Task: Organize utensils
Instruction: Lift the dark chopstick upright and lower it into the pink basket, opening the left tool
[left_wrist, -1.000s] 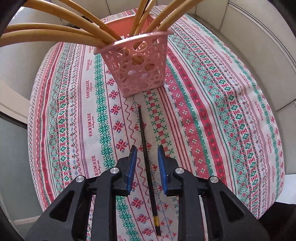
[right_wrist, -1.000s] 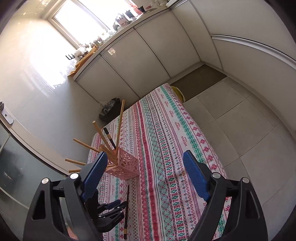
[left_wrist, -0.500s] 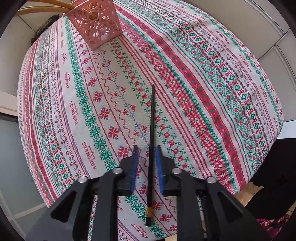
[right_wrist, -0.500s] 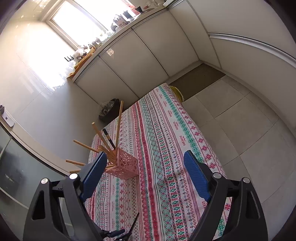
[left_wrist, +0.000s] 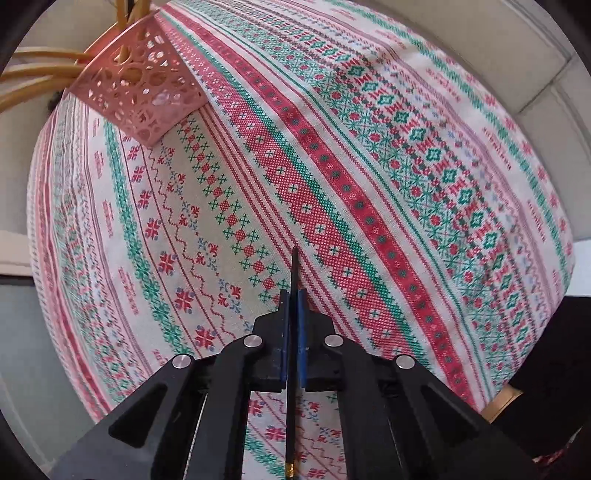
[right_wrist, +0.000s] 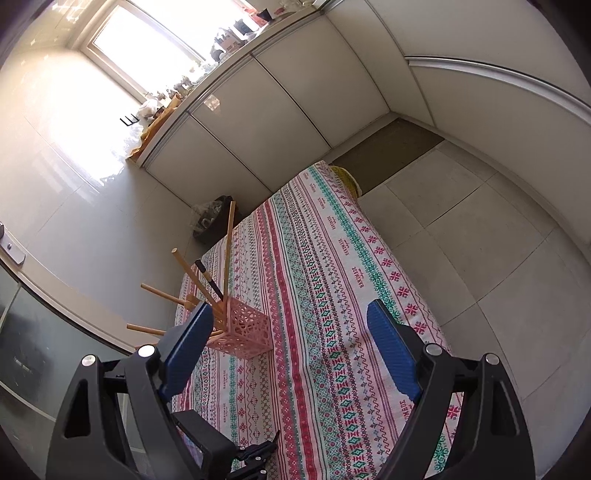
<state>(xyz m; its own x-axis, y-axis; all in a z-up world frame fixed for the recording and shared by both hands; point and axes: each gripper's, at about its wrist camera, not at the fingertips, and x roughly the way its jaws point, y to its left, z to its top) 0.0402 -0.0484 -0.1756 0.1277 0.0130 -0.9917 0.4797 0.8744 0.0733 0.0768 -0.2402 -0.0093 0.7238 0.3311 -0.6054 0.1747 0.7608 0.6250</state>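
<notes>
Where the right wrist view takes in the whole cloth-covered desk, its far end bare, with the pink utensil basket near one edge, only the left view shows the left gripper clamped on a black chopstick; right gripper gapes empty.

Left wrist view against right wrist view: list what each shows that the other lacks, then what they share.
Only the left wrist view shows the left gripper shut on the black chopstick, whose gold-banded end runs back under the gripper.

Only the right wrist view shows the right gripper open and empty, the window, the cabinets, the tiled floor, and a second black chopstick standing in the basket.

Both show the pink basket with wooden chopsticks on the patterned tablecloth.
</notes>
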